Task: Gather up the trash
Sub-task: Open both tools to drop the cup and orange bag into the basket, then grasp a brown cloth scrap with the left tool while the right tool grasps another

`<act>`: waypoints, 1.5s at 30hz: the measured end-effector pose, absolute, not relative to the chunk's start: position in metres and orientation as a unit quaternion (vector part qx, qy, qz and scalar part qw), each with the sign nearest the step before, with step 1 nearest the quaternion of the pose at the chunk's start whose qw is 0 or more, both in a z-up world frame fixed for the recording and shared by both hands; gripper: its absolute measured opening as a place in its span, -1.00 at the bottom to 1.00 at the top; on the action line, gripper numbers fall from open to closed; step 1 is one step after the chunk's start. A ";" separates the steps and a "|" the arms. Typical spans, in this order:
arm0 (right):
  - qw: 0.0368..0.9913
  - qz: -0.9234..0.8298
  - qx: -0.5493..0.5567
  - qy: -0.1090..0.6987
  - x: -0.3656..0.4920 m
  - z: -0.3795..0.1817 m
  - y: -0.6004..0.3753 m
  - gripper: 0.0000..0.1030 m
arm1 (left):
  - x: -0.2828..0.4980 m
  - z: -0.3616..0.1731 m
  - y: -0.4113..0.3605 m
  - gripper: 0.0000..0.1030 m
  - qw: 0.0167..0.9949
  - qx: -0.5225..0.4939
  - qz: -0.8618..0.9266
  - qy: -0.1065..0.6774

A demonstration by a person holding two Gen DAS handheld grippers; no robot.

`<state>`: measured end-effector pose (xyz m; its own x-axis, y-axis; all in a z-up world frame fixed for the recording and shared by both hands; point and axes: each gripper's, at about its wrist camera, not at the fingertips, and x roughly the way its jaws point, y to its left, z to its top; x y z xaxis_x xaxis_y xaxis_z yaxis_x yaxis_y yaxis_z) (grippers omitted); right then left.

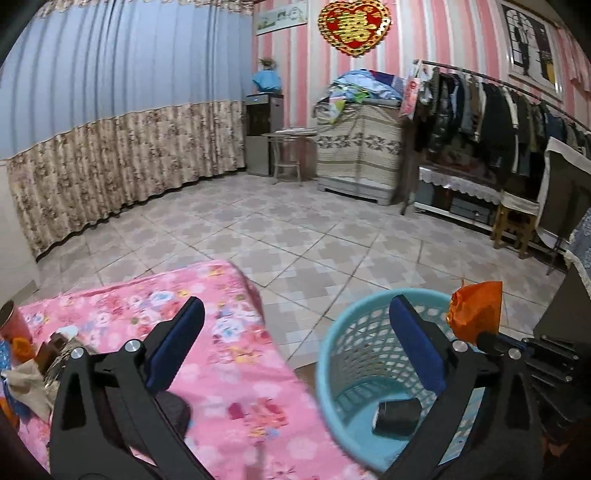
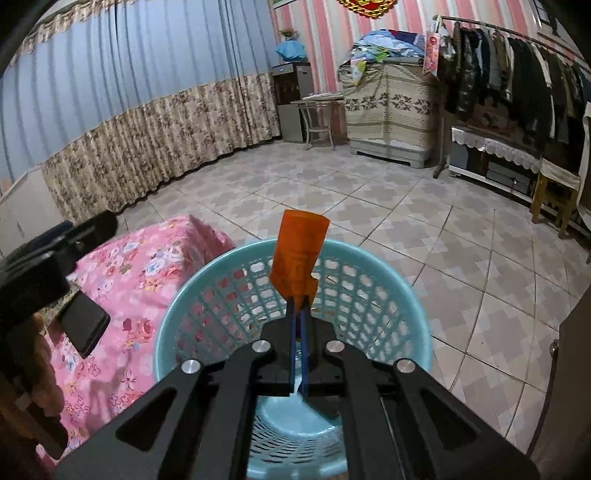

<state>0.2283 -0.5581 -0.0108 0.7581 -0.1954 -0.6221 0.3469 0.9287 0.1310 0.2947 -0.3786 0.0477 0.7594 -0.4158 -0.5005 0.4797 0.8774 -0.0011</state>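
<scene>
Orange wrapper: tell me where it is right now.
The orange wrapper is pinched in the right tool, held above the rim of the blue basket, which stands on the floor beside the pink floral cover.

Home, bedroom-like room. Ahead of my grippers: tiled floor [image 1: 295, 229], pink striped wallpaper [image 1: 295, 74] with red heart ornament [image 1: 354, 26]. Ahead left, long blue-and-floral curtain [image 1: 110, 110]. Ahead right, clothes rail [image 1: 491, 107] full of hanging garments, covered cabinet [image 1: 360, 144] piled with bedding. Just below me, pink floral cloth [image 1: 229, 354].
</scene>
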 end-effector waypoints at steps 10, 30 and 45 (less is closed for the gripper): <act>0.923 -0.158 0.124 0.327 0.239 -0.017 -0.552 -0.73 | 0.307 0.047 -0.337 0.90 0.946 0.050 -0.197 0.254; 0.954 -0.117 0.098 0.259 0.248 0.024 -0.434 0.90 | 0.260 0.054 -0.130 0.90 0.964 0.062 -0.078 0.247; 0.957 -0.087 0.052 0.272 0.261 0.013 -0.296 0.92 | 0.260 -0.022 0.034 0.90 0.935 -0.008 -0.014 0.354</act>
<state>0.2606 -0.2956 0.0135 0.8366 -0.1386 -0.5299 0.1954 0.9793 0.0525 0.2601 0.0342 -0.0223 0.7497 -0.0310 -0.6611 0.0202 0.9995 -0.0239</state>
